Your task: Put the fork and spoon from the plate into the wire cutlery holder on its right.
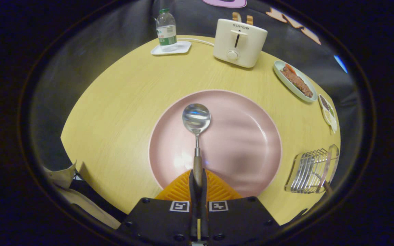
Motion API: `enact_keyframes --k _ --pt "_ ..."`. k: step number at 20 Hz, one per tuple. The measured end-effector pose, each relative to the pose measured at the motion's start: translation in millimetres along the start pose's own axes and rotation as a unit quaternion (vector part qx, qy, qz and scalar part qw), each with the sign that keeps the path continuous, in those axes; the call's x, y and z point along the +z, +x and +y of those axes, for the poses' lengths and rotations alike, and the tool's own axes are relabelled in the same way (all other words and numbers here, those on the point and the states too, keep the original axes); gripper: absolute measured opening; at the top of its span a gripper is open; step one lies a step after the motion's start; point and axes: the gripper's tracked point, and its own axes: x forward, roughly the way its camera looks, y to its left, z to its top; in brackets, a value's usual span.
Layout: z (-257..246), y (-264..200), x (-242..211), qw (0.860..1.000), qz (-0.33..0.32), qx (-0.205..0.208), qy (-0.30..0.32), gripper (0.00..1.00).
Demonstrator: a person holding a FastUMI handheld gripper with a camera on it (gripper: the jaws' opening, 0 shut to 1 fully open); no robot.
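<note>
From the gripper view I see my gripper [198, 181] clamped on the spoon [196, 136], both fingers pressed against the sides of its slim wooden handle, so the jaws stand nearly together. The spoon runs straight ahead of the fingers: wood gives way to a thin metal neck, then a round, polished bowl that mirrors the light. It sits over the pink plate [245, 136], a wide, shallow, glossy round dish with a soft raised rim; whether the bowl touches the plate or hangs just above it I cannot tell. The plate rests on a pale yellow worktop [115, 112] with a fine wood grain and a rounded edge. To the right of the plate, near the worktop's edge, stands the wire cutlery holder [311, 171], a basket of bright parallel metal rods with a clear end panel; a dark handle [327, 187] pokes out of it, apart from the plate rim. Bare worktop lies between plate and holder. Beyond the plate are a smooth cream toaster [239, 42], a plastic bottle [166, 29] on a small white tray [170, 49], and two oval dishes of food [294, 82] along the far right edge.
</note>
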Motion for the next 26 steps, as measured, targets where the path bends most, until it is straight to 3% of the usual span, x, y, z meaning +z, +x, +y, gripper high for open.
enact_keyframes --k 16,26 --pt "-114 -103 7 0.999 0.007 -0.025 -0.046 0.07" --pt "-199 -147 -10 0.989 0.092 -0.058 -0.097 0.07"
